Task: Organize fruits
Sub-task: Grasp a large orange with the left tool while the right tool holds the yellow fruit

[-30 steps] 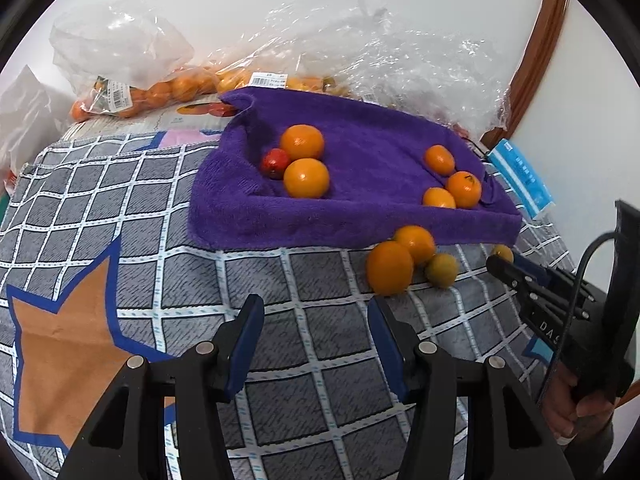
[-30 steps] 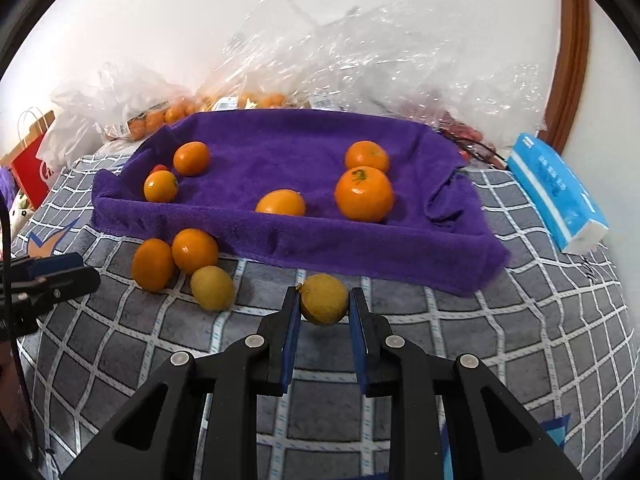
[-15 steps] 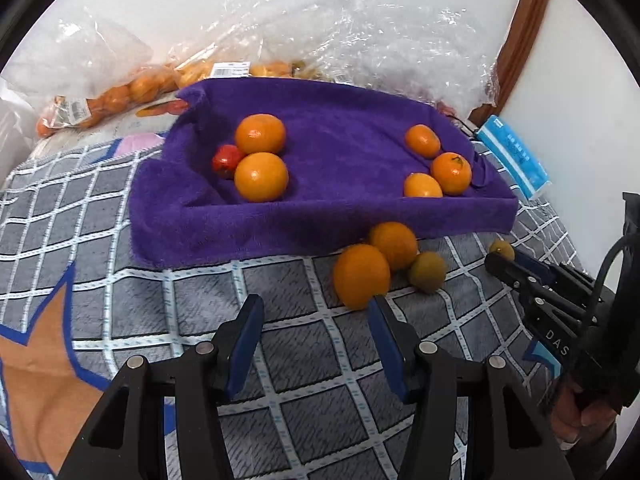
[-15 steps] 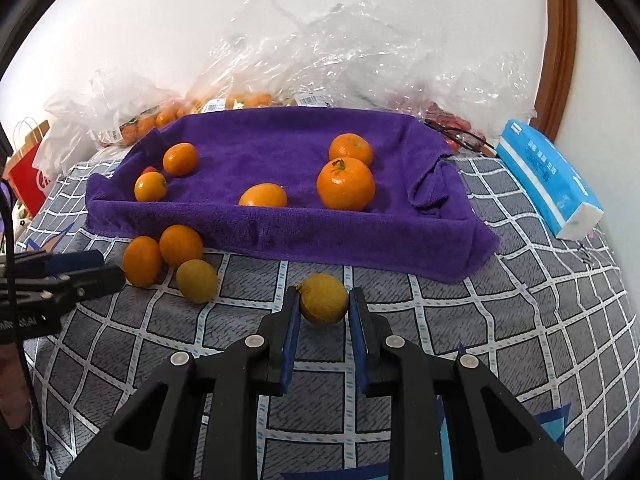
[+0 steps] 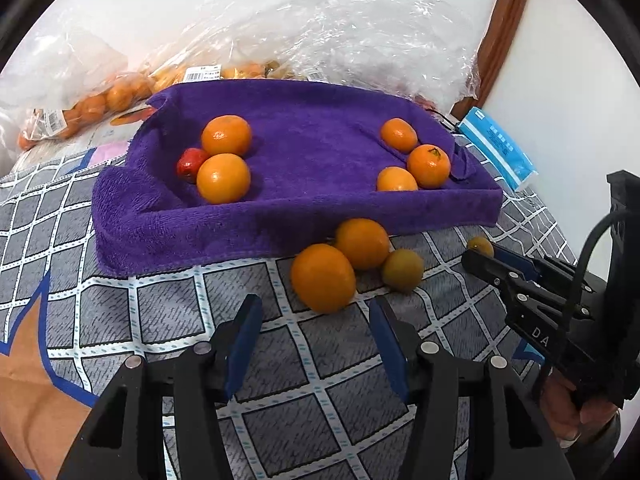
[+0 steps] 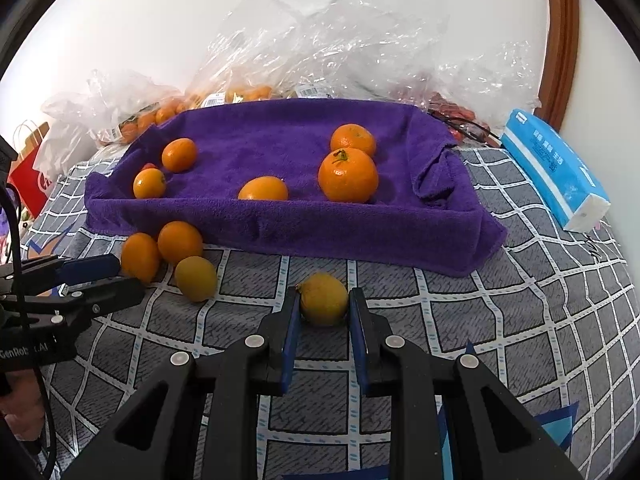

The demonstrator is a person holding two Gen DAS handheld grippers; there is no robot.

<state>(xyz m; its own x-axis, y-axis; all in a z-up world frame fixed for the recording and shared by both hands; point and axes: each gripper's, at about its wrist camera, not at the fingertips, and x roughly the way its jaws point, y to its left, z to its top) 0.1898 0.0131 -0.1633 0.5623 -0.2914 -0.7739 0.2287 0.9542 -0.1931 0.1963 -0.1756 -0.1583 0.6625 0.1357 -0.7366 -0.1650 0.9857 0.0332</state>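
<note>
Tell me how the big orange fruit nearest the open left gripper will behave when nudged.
The big orange fruit looks round and smooth, so it will probably roll. It touches another orange fruit, likely bumping it. The checked cloth looks soft, perhaps slowing it.

a blue tissue pack (image 6: 554,168) lies right of crumpled clear plastic (image 6: 340,36).

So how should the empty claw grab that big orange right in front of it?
Grip the nearest orange across its round middle, coming from the near side. The left claw is open there, and the orange's far side touches another orange.
</note>
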